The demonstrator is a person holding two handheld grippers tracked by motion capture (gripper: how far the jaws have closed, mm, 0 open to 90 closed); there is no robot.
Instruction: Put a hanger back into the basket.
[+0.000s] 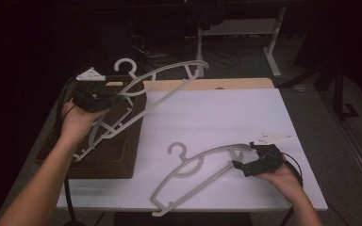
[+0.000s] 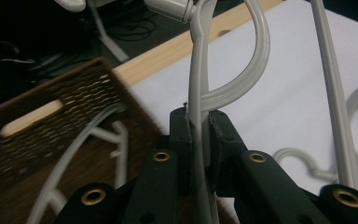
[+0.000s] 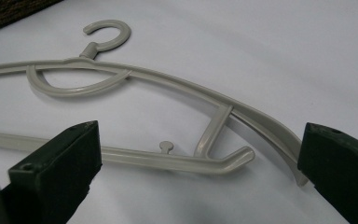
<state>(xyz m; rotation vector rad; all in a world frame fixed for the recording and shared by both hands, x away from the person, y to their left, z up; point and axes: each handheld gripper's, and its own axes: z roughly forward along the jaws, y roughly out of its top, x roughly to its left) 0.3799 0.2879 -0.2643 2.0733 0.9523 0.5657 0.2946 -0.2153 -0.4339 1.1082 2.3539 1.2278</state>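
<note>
The lifted hanger [image 1: 165,87] hangs in the air over the wicker basket [image 1: 122,155], at about ten o'clock on the white surface [image 1: 226,117]. We find no brand, label or writing that can be read on the hangers, the basket or the tongs. Our left tongs [image 1: 115,94] are clamped on this hanger's rail just below its hook; in the left gripper view the pads [image 2: 214,140] press the grey strip from both sides. The second hanger [image 1: 193,172] lies flat on the surface at about five o'clock. Our right tongs [image 1: 238,165] stand wide apart around its end, gripping nothing, one jaw at each side of the curved shoulder in the right gripper view.
</note>
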